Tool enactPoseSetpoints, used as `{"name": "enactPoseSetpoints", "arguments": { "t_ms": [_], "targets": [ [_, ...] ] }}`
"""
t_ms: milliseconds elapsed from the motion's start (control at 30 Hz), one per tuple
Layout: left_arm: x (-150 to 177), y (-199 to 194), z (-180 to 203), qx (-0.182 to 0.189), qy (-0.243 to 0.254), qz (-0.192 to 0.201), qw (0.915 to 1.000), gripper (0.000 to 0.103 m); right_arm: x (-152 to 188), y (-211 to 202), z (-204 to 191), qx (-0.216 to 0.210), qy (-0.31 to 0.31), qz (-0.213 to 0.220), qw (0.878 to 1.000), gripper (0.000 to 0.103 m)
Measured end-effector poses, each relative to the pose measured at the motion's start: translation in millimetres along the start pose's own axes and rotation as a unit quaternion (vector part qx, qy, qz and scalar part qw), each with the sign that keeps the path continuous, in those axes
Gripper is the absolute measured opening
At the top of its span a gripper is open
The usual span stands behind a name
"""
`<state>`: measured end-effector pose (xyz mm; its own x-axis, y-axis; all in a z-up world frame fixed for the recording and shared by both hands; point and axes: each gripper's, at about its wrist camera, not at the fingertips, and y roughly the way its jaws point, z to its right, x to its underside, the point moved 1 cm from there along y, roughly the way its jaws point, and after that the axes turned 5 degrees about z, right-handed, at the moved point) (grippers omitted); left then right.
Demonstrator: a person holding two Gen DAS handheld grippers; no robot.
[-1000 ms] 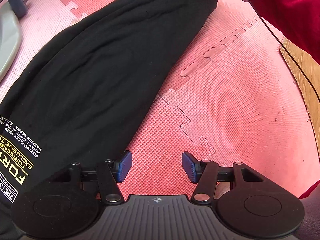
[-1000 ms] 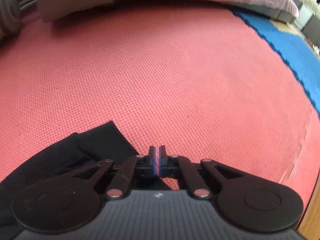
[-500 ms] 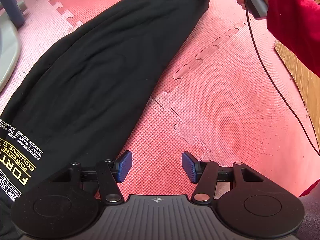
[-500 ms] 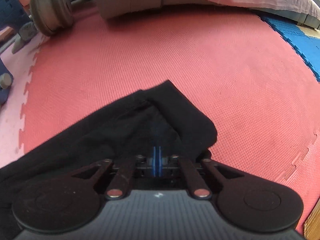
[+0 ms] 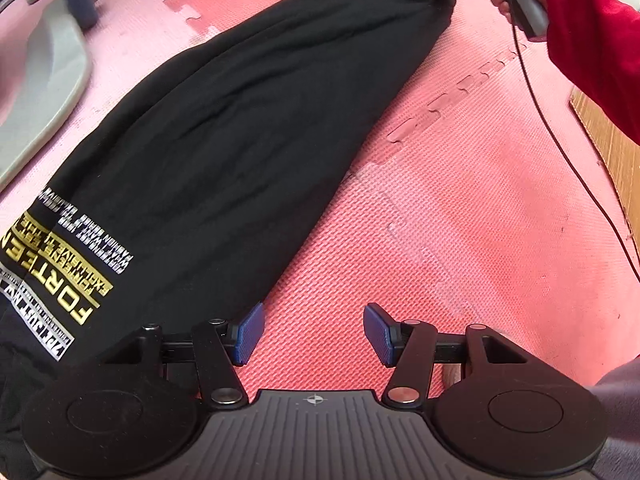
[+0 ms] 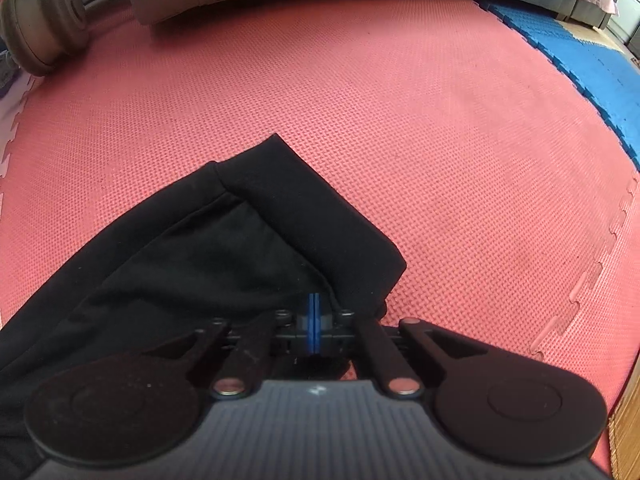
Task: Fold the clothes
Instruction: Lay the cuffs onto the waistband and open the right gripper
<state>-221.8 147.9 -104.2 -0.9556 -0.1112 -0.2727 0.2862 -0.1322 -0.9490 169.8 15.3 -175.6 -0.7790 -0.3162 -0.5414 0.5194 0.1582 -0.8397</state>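
Black trousers point(image 5: 224, 128) on red mat point(image 5: 460, 208): right gripper point(image 6: 313, 320) pinches cuff, could slip if tugged; left gripper point(image 5: 314, 332) spread, empty.

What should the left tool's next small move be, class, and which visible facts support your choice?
Probably shift the open left tool sideways onto the near edge of the long black printed garment and close. Its blue pads hang over bare red foam mat, while the right tool already pinches the far cuff end, so the near end lacks a hold for folding.

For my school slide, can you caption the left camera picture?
Open left gripper beside long black printed garment on red foam mat.
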Motion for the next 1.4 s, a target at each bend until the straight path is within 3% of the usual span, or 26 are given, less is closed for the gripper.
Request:
{"name": "enactPoseSetpoints", "arguments": {
  "t_ms": [67, 233, 400, 800, 900, 1067, 1400],
  "targets": [
    [15, -8, -17, -0.016, -0.017, 0.003, 0.9997, 0.057, 6, -19, -22, -0.014, -0.026, 0.007, 1.000, 0.006],
    [49, -32, -60, -0.048, -0.066, 0.008, 0.9966, 0.057, 35, -63, -93, -0.103, -0.085, 0.003, 0.991, 0.012],
    [80, -55, -88, -0.080, -0.099, 0.013, 0.9918, 0.057, 69, -83, -192, -0.215, -0.163, -0.025, 0.963, 0.016],
    [173, -93, -127, -0.115, -0.174, 0.016, 0.9780, 0.057, 126, -114, -324, -0.305, -0.278, -0.048, 0.909, 0.019],
    [192, -104, -134, -0.122, -0.189, 0.024, 0.9740, 0.057, 132, -112, -341, -0.306, -0.287, -0.039, 0.907, 0.022],
    [211, -114, -144, -0.123, -0.219, 0.044, 0.9669, 0.057, 130, -96, -369, -0.308, -0.267, -0.036, 0.913, 0.023],
    [218, -103, -139, -0.104, -0.224, 0.038, 0.9683, 0.057, 119, -67, -395, -0.297, -0.227, -0.017, 0.928, 0.023]
  ]
}}
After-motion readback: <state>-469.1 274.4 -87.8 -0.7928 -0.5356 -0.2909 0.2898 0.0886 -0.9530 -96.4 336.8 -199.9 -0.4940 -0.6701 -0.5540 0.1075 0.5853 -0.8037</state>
